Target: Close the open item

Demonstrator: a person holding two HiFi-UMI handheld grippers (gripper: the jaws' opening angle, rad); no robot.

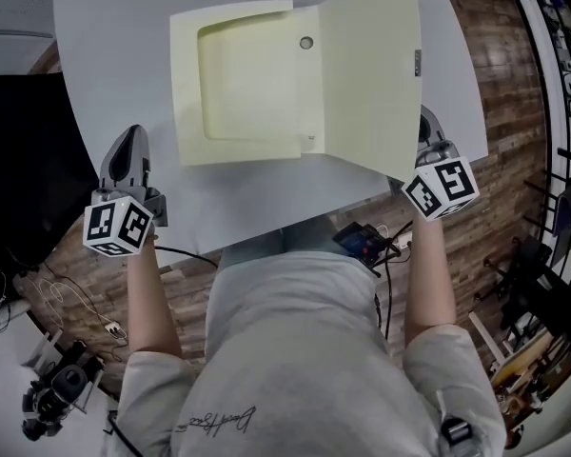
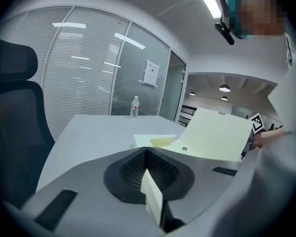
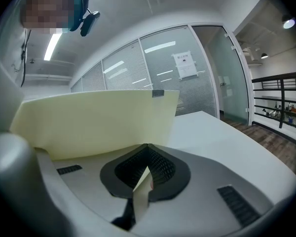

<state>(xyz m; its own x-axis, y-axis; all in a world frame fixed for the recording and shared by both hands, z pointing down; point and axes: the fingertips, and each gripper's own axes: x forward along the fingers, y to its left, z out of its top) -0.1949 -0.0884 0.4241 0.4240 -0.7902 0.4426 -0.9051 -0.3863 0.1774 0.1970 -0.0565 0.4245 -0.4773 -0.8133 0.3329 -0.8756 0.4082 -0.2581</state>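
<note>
A pale yellow file box lies open on the grey-white table, its tray to the left. Its lid stands tilted up on the right. My right gripper is at the lid's lower right edge, partly hidden behind it, jaws shut. In the right gripper view the lid rises just beyond the shut jaws; whether they pinch it I cannot tell. My left gripper hovers near the table's front left edge, shut and empty, apart from the file box.
A black office chair stands left of the table. A water bottle sits at the table's far end by the glass wall. Cables and a power strip lie on the wooden floor below, with camera gear at lower left.
</note>
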